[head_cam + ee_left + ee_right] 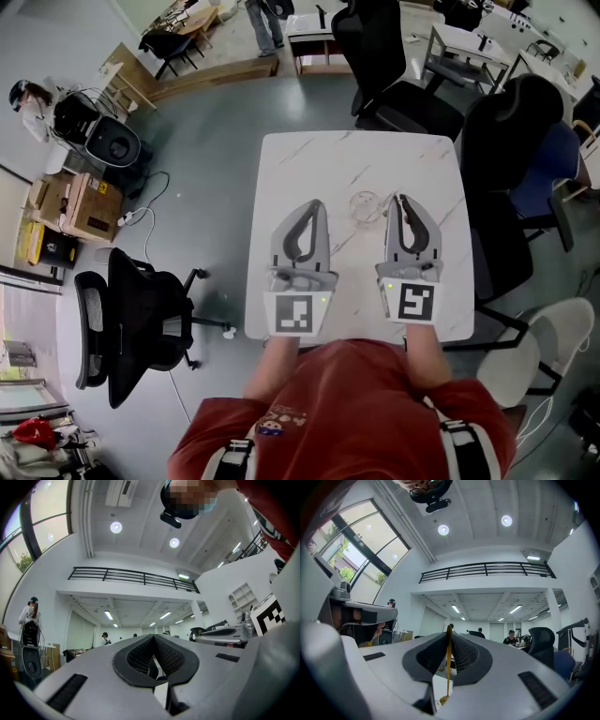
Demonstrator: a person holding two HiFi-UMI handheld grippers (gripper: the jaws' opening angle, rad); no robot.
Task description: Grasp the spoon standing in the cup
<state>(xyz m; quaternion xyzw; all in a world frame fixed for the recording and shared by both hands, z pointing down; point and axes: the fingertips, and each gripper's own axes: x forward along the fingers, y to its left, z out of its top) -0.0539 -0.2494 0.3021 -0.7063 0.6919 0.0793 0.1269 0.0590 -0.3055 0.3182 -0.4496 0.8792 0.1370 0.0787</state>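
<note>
In the head view we hold the left claw (317,208) and right claw (397,201) over the worktop (281,159), the clear cup (365,208) between them mid-frame and barely readable; in the left gripper view that claw is pressed together and empty; in the right gripper view ours pinches the spoon (448,672) upright at centre, likely for lifting, its bowl half hidden.

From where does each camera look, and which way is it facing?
Head view: on the person's head, facing steeply down at the table; left gripper, right gripper and red shirt show.
Left gripper view: on the left gripper, facing along its shut jaws, up at the ceiling.
Right gripper view: on the right gripper, facing likewise; jaws pinch the spoon.
Shared: both gripper views show the balcony railing and the other gripper.
</note>
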